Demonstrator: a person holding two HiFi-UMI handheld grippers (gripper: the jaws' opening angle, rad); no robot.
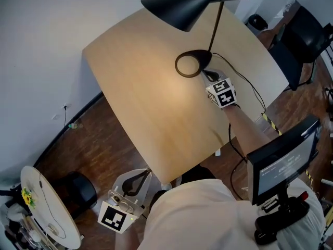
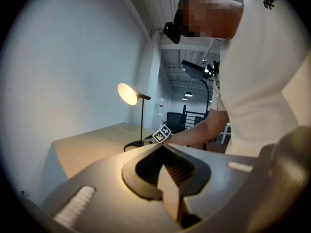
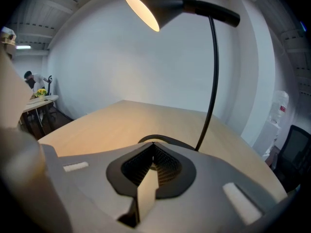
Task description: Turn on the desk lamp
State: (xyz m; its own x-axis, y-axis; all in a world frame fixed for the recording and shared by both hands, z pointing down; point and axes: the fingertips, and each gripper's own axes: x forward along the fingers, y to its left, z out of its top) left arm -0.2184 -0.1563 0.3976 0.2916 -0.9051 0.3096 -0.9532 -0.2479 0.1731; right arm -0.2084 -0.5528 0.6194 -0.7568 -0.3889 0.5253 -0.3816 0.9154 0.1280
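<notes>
The desk lamp [image 1: 188,8] stands at the upper centre of the head view, toward the far side of the wooden table [image 1: 140,119]. Its black shade leans left over the ring-shaped base [image 1: 189,65]. It looks lit: in your left gripper view the inside of the shade [image 2: 127,93] glows bright at centre left. In the right gripper view the shade's mouth [image 3: 143,11] shines at the top of the frame, and a warm patch lies on the tabletop below it. So the main step of the task appears to be done.

Your right gripper [image 1: 210,77] is just right of the base in the head view, close to where the power cord [image 1: 251,85] runs off toward the table's right edge. Its jaws are pressed together with nothing between them, and their tips point at the base ring. From these views I cannot tell whether the tips touch the base or the switch itself.

Your left gripper [image 1: 139,180] hangs off the near edge of the table, at the lower left of the head view and well apart from the lamp. Its jaws are also closed on nothing.

As I judge it, all that is left is to draw the right gripper clear of the base without nudging the lamp or snagging the cord.
</notes>
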